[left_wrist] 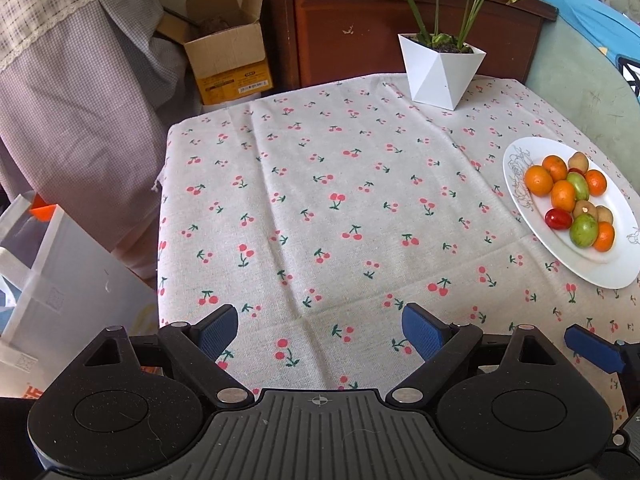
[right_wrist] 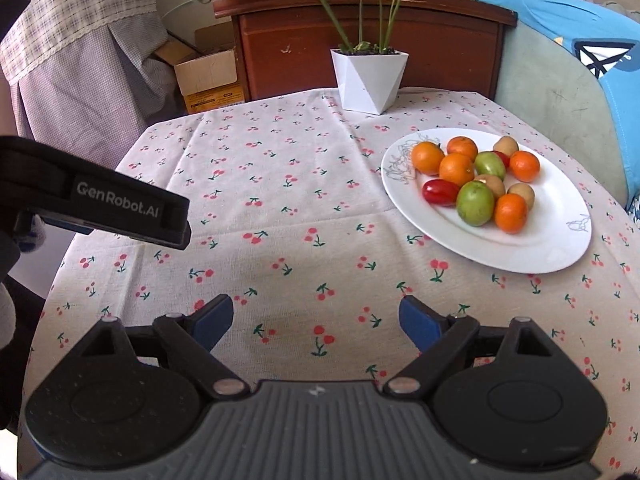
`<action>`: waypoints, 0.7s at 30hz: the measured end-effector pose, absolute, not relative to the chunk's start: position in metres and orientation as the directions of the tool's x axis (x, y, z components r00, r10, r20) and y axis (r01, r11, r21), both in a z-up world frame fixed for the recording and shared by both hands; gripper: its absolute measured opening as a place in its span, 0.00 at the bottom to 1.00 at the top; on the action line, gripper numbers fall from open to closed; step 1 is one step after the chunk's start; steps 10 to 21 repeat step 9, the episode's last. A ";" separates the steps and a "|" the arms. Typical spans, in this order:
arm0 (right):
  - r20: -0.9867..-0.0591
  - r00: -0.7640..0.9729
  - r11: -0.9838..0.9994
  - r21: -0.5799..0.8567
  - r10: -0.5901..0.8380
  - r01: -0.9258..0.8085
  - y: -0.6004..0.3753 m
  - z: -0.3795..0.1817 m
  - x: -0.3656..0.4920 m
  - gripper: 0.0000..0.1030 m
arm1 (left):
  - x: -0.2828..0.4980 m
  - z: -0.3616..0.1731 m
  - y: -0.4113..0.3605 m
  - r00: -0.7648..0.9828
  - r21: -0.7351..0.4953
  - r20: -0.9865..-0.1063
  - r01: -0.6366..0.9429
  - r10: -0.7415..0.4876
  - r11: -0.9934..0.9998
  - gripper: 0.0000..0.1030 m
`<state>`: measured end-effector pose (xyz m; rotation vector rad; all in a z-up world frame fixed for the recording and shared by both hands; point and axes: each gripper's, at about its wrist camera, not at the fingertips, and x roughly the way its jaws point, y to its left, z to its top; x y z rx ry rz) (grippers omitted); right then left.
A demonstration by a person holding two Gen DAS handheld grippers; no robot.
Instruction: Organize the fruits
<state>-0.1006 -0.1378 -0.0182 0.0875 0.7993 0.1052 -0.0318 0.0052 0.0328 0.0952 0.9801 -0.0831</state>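
Fruits [right_wrist: 476, 180] sit heaped on the white plate [right_wrist: 552, 240] at the right side of your cherry-print tablecloth [right_wrist: 280, 200], with the white plant pot [right_wrist: 368, 80] at the far edge. Your left gripper [left_wrist: 320, 332] hangs low over bare cloth, its fingers spread wide and holding nothing. Your right gripper [right_wrist: 316, 322] is likewise wide open and empty, the plate ahead to its right.

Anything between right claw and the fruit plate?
Nothing: only bare cherry-print cloth lies between the right claw and the plate, per the right wrist view.
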 end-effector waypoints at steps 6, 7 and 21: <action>-0.689 0.720 0.996 0.068 0.085 -0.052 -0.131 -0.028 -0.099 0.99 | -0.032 0.031 0.011 0.551 0.040 -0.834 0.110 -0.027 0.993 0.88; -0.679 0.730 0.997 0.069 0.080 -0.045 -0.131 -0.029 -0.099 0.99 | -0.032 0.031 0.012 0.551 0.037 -0.834 0.111 -0.031 0.993 0.88; -0.673 0.735 0.997 0.065 0.078 -0.046 -0.130 -0.030 -0.096 0.99 | -0.033 0.031 0.012 0.552 0.035 -0.833 0.113 -0.033 0.993 0.88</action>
